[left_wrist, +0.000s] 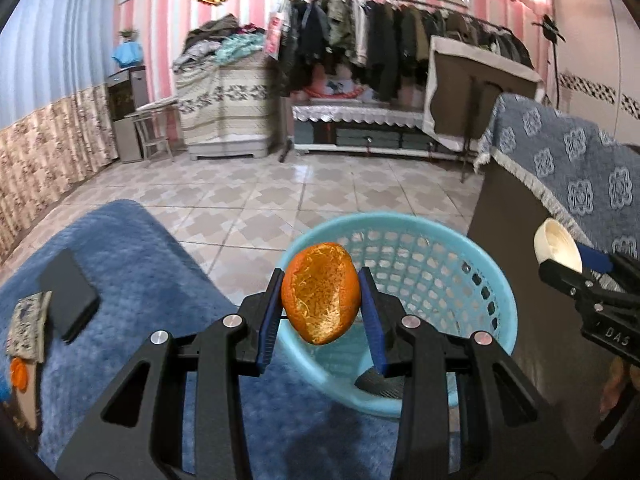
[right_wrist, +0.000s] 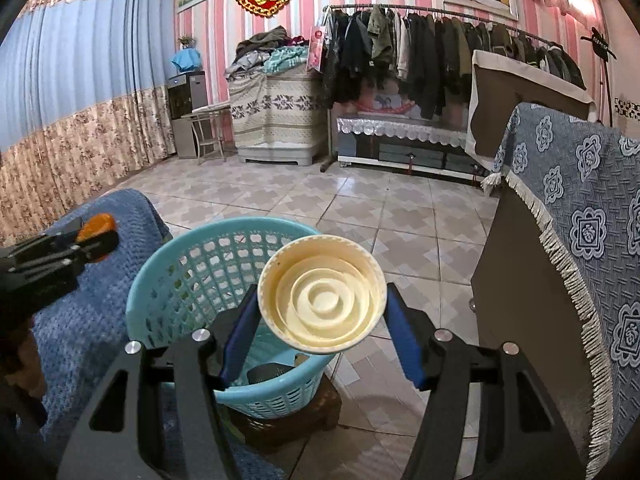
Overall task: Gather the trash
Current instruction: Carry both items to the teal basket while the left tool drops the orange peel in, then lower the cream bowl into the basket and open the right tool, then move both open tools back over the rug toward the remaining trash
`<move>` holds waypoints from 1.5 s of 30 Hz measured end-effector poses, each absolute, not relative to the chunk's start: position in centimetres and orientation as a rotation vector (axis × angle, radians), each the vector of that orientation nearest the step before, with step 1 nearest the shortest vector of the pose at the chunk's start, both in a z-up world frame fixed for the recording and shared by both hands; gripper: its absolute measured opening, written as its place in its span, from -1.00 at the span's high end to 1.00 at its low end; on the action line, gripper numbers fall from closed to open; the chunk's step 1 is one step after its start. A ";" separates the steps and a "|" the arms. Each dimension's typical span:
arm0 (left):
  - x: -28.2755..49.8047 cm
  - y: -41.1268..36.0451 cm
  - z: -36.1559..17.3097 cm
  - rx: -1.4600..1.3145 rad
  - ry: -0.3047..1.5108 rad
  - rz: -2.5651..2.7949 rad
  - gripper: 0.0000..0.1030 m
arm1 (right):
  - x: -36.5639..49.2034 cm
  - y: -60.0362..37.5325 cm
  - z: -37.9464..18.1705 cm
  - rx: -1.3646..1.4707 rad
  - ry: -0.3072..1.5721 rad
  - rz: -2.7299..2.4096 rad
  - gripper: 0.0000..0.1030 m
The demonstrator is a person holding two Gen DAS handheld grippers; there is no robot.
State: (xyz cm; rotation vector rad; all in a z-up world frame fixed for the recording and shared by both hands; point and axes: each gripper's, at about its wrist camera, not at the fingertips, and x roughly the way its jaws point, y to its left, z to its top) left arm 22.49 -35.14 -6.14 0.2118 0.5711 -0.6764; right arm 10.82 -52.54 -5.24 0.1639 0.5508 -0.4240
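My left gripper (left_wrist: pixel 321 304) is shut on an orange peel (left_wrist: pixel 320 292), held above the near rim of a light blue mesh trash basket (left_wrist: pixel 432 248). My right gripper (right_wrist: pixel 322 322) is shut on a cream paper cup (right_wrist: pixel 322 300), its open mouth facing the camera, held over the basket's (right_wrist: pixel 180 280) right rim. In the left wrist view the right gripper (left_wrist: pixel 576 268) and cup (left_wrist: pixel 556 246) show at the right of the basket. In the right wrist view the left gripper (right_wrist: pixel 96 244) with the peel (right_wrist: pixel 98 224) shows at the left. A dark object (right_wrist: pixel 272 374) lies in the basket's bottom.
A blue blanket-covered seat (left_wrist: pixel 132 264) at left holds a black phone (left_wrist: pixel 68 294), a patterned pouch (left_wrist: pixel 28 326) and another orange bit (left_wrist: pixel 18 372). A brown cabinet with a blue patterned cloth (right_wrist: pixel 568 200) stands at right. The basket sits on a low brown stool (right_wrist: pixel 288 420). Tiled floor (right_wrist: pixel 360 208) lies beyond.
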 end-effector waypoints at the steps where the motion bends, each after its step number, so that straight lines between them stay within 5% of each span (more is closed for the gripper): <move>1: 22.7 -35.6 -6.5 0.217 0.581 -0.683 0.29 | 10.9 -52.6 -5.4 0.165 0.554 -0.425 -0.18; 8: 24.3 -37.5 -7.6 0.223 0.598 -0.702 0.28 | 11.6 -52.9 -6.0 0.167 0.574 -0.432 -0.18; 12: 24.7 -37.0 -6.5 0.198 0.561 -0.675 -0.36 | 12.2 -52.6 -6.2 0.169 0.581 -0.426 -0.18; 21: 25.9 -33.5 -3.8 0.160 0.489 -0.552 -0.88 | 13.7 -51.1 -6.6 0.163 0.585 -0.396 -0.18; 38: 24.9 -25.7 -3.4 0.152 0.473 -0.391 -0.89 | 19.5 -49.2 -9.4 0.177 0.632 -0.360 -0.19; 45: 24.5 -23.1 -2.8 0.125 0.473 -0.350 -0.89 | 19.2 -48.5 -7.9 0.147 0.604 -0.361 -0.53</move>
